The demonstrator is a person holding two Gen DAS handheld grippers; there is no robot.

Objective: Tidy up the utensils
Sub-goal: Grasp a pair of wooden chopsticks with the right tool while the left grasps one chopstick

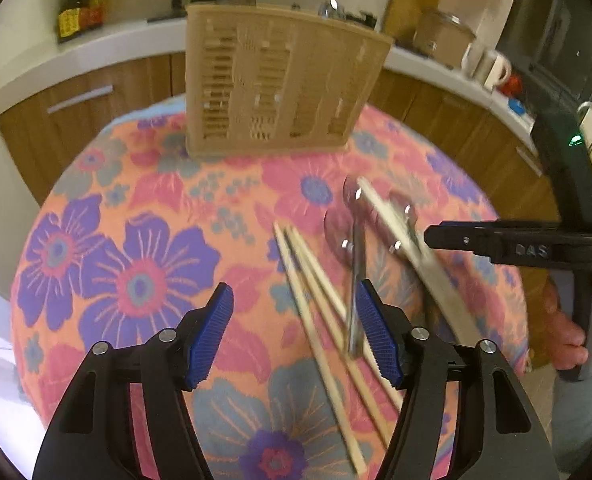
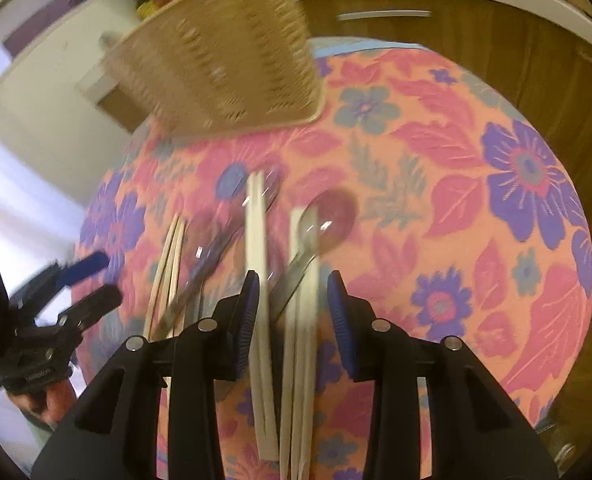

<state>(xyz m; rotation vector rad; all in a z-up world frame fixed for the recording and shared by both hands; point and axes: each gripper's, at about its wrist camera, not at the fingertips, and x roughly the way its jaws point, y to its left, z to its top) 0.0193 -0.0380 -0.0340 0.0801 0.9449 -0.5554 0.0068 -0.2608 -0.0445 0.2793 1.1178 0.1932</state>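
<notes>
Chopsticks [image 2: 262, 320] between parted right tool [image 2: 294, 312] fingers; spoon [image 2: 320, 228] ahead.

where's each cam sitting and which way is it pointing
Left wrist: rides the left gripper, looking forward and down across the floral tablecloth to the utensil basket; its open blue jaws show, plus the right gripper and hand.
Right wrist: rides the right gripper, looking down over the chopsticks and spoon; its open jaws show, plus the left gripper.
Shared: tablecloth, basket, utensils, each other's gripper.
</notes>
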